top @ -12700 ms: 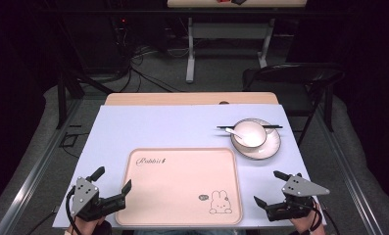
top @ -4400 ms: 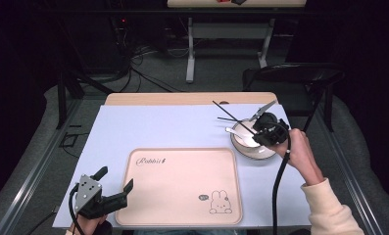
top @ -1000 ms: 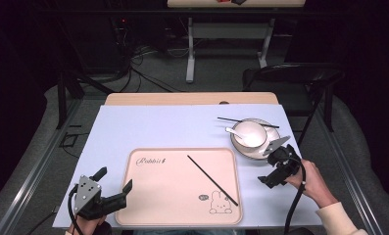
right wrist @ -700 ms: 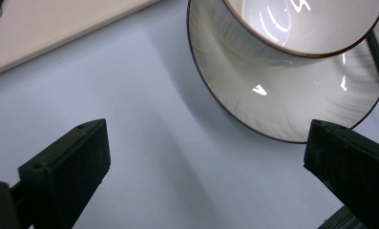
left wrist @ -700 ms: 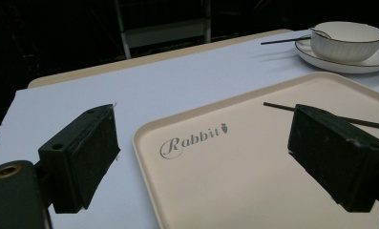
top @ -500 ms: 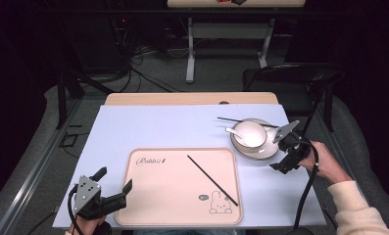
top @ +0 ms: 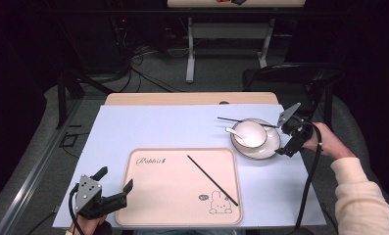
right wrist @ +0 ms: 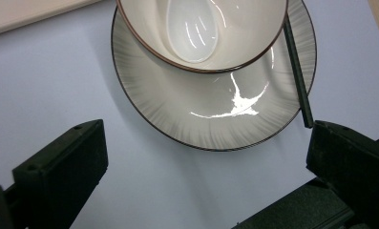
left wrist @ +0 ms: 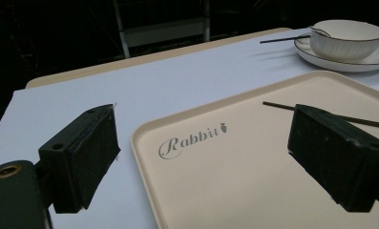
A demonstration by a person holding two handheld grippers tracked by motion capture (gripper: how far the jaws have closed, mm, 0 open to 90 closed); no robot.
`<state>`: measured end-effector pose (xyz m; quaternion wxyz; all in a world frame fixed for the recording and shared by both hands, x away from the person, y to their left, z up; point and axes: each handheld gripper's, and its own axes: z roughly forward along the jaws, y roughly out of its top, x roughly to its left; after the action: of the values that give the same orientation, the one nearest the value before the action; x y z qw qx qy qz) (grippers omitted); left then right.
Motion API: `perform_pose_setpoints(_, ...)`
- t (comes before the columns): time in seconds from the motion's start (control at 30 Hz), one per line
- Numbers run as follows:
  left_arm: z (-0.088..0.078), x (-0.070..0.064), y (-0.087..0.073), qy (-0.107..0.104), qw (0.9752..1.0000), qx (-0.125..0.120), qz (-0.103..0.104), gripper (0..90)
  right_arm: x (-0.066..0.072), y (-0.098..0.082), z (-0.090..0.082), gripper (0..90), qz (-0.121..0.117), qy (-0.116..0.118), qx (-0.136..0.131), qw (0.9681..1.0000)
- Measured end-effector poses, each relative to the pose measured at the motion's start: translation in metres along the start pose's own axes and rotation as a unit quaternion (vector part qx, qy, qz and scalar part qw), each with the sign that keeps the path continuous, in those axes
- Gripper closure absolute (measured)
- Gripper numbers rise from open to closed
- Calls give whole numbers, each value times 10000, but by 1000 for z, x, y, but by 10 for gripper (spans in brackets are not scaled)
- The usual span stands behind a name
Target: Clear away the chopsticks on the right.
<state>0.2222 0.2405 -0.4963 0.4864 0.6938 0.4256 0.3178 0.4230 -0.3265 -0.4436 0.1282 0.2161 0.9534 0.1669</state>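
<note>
Chopstick (top: 241, 121) lies across plate (top: 270, 147) rim behind bowl (top: 250, 133), its end just beside right gripper (top: 286, 138), jaws open, empty. Second chopstick (top: 212, 179) lies on tray (top: 148, 196). Left gripper (top: 114, 187) rests at tray's near-left corner, jaws open, empty.

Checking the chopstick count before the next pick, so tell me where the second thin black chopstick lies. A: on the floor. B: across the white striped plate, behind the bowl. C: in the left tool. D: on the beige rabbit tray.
B: the second thin black chopstick rests across the white striped plate.
</note>
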Motion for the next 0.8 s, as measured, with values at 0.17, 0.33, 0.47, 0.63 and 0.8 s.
perform_pose_setpoints(0.17,0,0,0,-9,10000,7,6,99,-17,5,-1,0,-72,-38,59,9999)
perform_pose_setpoints(0.33,0,0,0,0,10000,6,-1,99,-32,14,1,0,-207,-110,140,9996)
perform_pose_setpoints(0.47,1,0,0,-21,10000,20,11,99,-42,22,6,4,-289,-138,197,9993)
perform_pose_setpoints(0.63,0,1,0,-4,10000,4,-39,99,-53,28,21,26,-280,-286,231,9989)
perform_pose_setpoints(0.8,0,1,0,-13,10000,4,-19,99,-62,27,43,175,-287,-319,351,9985)
